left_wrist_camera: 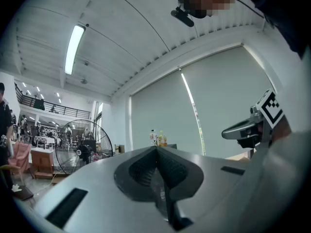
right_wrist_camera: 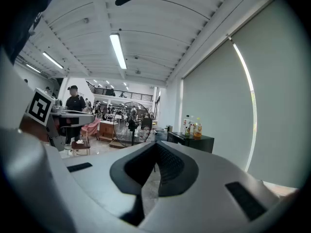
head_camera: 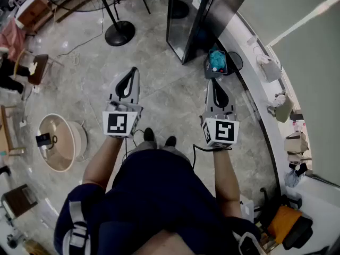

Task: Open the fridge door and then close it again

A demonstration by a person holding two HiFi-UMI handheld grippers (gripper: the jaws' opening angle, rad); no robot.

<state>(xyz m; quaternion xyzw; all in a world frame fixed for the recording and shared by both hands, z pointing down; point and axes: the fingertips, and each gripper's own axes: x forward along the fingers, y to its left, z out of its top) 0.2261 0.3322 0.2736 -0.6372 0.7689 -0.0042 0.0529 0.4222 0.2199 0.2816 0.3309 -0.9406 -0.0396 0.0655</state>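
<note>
The fridge (head_camera: 197,16) is a low black cabinet that stands on the floor ahead of me, by the curved wall, and its door looks closed. In the right gripper view the fridge (right_wrist_camera: 194,141) carries bottles on its top. The bottles (left_wrist_camera: 158,139) also show just over the jaw tips in the left gripper view. My left gripper (head_camera: 132,72) (left_wrist_camera: 156,149) is shut and empty, held level well short of the fridge. Beside it, my right gripper (head_camera: 213,82) (right_wrist_camera: 156,144) is also shut with nothing in it.
A standing fan's round base (head_camera: 119,33) is on the floor left of the fridge, and the fan's cage (left_wrist_camera: 82,149) shows ahead. A blue-and-black bag (head_camera: 218,61) lies by the fridge. A round beige tub (head_camera: 58,141) is at my left. A person (right_wrist_camera: 75,103) stands far off.
</note>
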